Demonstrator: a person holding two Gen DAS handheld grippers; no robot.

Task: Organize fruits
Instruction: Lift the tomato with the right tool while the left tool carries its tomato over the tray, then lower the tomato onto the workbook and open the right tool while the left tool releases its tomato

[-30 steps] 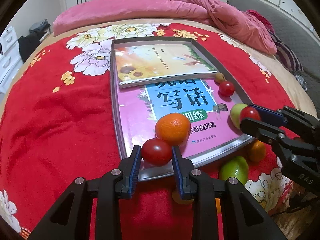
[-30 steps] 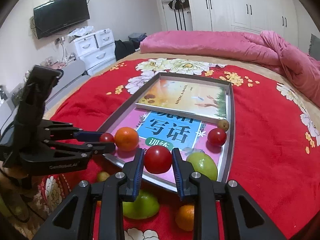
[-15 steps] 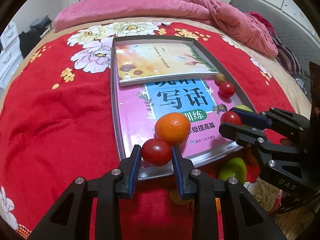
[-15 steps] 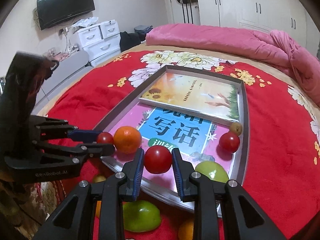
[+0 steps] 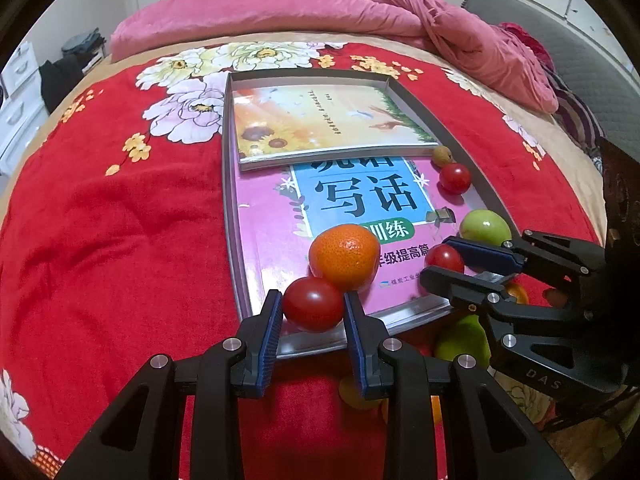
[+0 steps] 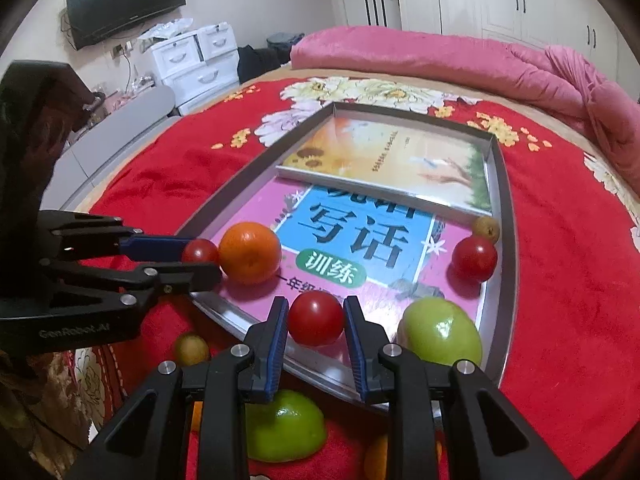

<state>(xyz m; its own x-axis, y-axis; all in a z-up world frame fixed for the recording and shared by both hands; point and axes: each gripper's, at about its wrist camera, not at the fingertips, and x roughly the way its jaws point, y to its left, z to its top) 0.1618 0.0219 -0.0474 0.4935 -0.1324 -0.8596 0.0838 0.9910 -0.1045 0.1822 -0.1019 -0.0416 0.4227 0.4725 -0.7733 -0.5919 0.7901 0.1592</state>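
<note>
Two claws, one tomato each
Left claw (image 5: pixel 313 307) grips a tomato (image 5: pixel 314 309) beside the orange (image 5: pixel 345 257); right claw (image 6: pixel 316 320) clamps another tomato (image 6: pixel 316 317) over the tray (image 6: pixel 505 216)

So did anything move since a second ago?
Yes. The right hand-held gripper carried its tomato left, over the tray, past the green fruit. The left hand-held gripper kept gripping its tomato beside the orange. Nothing else moved.

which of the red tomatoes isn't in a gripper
The tomato at the tray's far right edge, beside the small brown fruit. The other two sit between the fingers of the left gripper and right gripper.
</note>
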